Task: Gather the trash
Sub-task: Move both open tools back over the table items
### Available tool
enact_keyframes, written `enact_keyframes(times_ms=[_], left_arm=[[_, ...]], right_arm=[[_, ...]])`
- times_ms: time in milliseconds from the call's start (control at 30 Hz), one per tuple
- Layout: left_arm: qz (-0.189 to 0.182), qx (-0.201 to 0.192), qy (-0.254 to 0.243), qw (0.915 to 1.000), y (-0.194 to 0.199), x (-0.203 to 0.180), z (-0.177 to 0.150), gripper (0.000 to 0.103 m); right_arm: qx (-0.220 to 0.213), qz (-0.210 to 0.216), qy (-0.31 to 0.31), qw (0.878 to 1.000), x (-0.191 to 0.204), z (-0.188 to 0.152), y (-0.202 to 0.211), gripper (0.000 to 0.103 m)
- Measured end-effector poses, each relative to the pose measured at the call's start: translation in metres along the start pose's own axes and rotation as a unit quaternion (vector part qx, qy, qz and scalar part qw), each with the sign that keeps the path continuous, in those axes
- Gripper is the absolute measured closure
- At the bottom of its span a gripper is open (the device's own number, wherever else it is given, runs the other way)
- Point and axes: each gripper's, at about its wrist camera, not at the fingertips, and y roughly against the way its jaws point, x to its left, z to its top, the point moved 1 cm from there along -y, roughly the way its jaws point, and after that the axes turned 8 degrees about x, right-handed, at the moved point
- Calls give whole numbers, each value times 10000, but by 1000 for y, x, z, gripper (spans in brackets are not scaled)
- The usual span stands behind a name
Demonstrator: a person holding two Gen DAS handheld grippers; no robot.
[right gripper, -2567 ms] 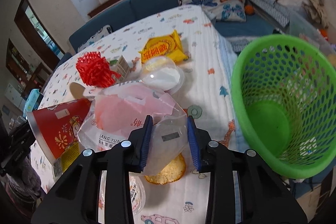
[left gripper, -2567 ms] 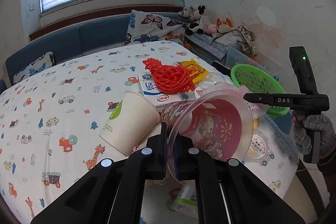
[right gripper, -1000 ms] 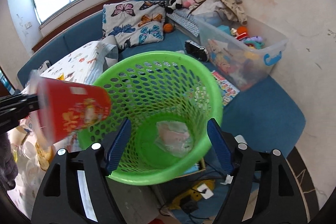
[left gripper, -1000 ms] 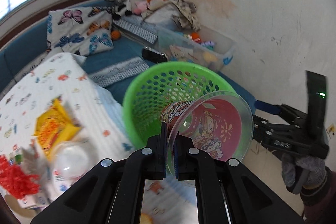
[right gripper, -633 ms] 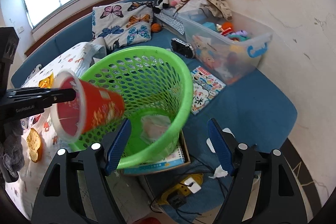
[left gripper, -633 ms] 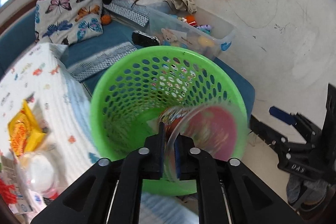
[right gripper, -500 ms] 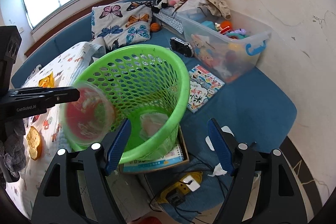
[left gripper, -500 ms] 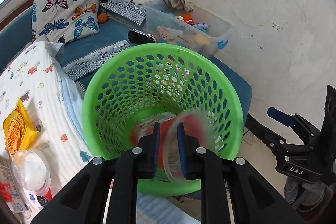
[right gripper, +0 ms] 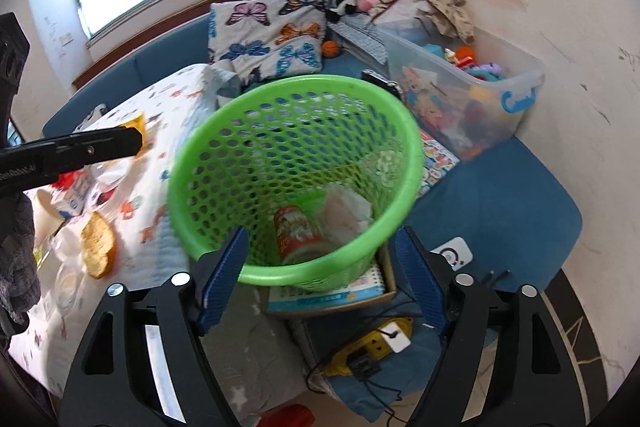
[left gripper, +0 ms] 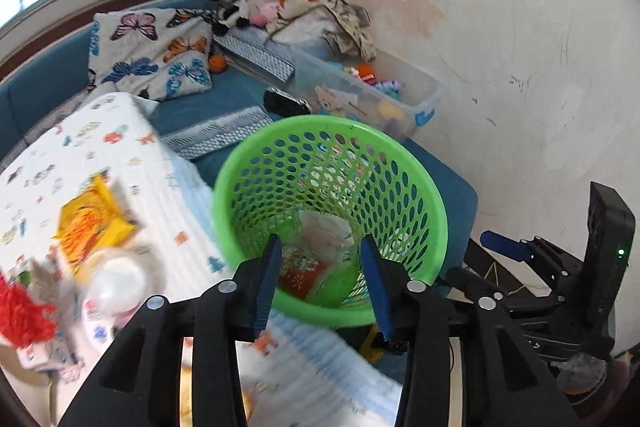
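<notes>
Cartoon-print tablecloth [left gripper: 132, 147] beside stained wall [left gripper: 500, 39]

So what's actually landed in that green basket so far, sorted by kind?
Red printed cup: 1
Clear plastic bag with something pink and white inside: 1
Total: 2 things in the green basket; nothing between the jaws of either gripper.

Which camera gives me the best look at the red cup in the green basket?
The right wrist view: the red cup lies on its side at the bottom of the green basket, seen whole beside a plastic bag. The left wrist view shows only a patch of the cup, between the opening left gripper fingers.
</notes>
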Motion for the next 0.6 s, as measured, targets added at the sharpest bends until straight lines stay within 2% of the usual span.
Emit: enact_keyframes(times_ms=[500, 600], left_arm=[[669, -572, 439, 9952, 79, 41, -64, 58], [822, -658, 533, 9930, 91, 47, -77, 53]], right_arm=[[-57, 365, 727, 9967, 80, -6, 10, 18], [-54, 466, 849, 9953, 95, -9, 12, 16]])
